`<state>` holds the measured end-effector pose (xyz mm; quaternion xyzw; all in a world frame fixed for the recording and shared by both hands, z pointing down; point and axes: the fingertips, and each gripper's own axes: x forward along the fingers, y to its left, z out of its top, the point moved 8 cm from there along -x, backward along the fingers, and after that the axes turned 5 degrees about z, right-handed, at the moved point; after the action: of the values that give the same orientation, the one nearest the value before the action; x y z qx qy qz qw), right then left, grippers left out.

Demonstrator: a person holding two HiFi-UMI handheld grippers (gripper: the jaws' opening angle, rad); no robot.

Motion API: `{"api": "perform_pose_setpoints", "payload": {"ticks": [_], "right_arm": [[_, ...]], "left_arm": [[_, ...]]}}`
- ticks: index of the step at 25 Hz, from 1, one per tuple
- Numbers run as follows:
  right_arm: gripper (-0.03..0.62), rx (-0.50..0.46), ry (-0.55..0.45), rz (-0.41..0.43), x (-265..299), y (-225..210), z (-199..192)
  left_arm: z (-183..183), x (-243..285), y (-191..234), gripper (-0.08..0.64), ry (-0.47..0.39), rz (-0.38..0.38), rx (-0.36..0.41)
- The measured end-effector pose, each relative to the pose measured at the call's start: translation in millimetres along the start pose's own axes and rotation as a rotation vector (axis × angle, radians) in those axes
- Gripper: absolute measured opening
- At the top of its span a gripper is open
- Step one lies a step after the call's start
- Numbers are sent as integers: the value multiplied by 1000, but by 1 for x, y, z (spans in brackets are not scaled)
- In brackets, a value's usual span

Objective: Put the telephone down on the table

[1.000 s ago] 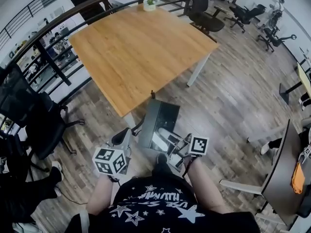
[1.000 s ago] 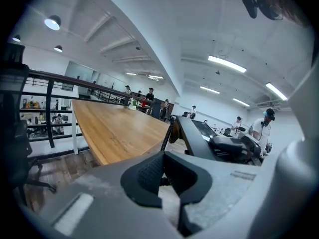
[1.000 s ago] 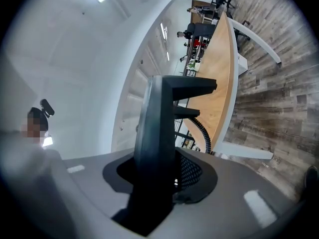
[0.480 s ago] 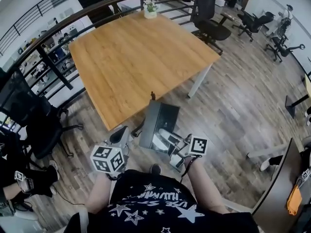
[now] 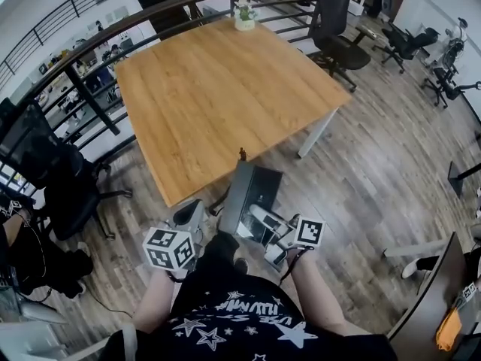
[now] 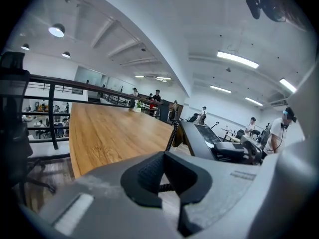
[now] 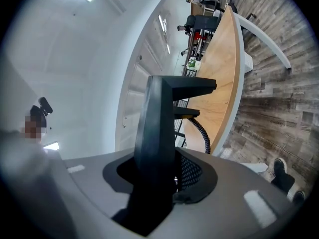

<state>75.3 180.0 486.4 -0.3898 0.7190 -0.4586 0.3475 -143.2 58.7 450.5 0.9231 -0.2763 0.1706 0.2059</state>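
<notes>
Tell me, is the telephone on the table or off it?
Off it. The right gripper is shut on the telephone, which hangs over the floor beside the table's near edge.

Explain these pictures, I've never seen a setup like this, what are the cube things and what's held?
A person holds a two-jaw gripper in each hand; the patterned cubes are part of them. One picture looks down from a head camera; the other two cameras ride on the grippers. The right gripper clamps a dark telephone in its jaws; the left gripper seems to pinch its coiled cord. The wooden table ahead bears a small potted plant.
</notes>
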Motion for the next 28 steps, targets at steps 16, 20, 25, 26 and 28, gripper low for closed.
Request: {"api": "perform_pose_setpoints", "payload": {"ticks": [16, 20, 25, 26, 28], "right_arm": [[161, 21, 30, -76, 71, -52, 99], [161, 0, 75, -56, 107, -69, 135], [161, -2, 130, -58, 153, -90, 167], [161, -3, 137, -68, 159, -95, 172], [161, -5, 154, -89, 167, -102, 181]], "left_arm": [[56, 110, 62, 2, 26, -15, -53], [78, 147, 87, 2, 17, 3, -69], [100, 188, 119, 2, 21, 3, -92], [102, 194, 124, 2, 23, 2, -96], [106, 204, 132, 2, 24, 0, -103]]}}
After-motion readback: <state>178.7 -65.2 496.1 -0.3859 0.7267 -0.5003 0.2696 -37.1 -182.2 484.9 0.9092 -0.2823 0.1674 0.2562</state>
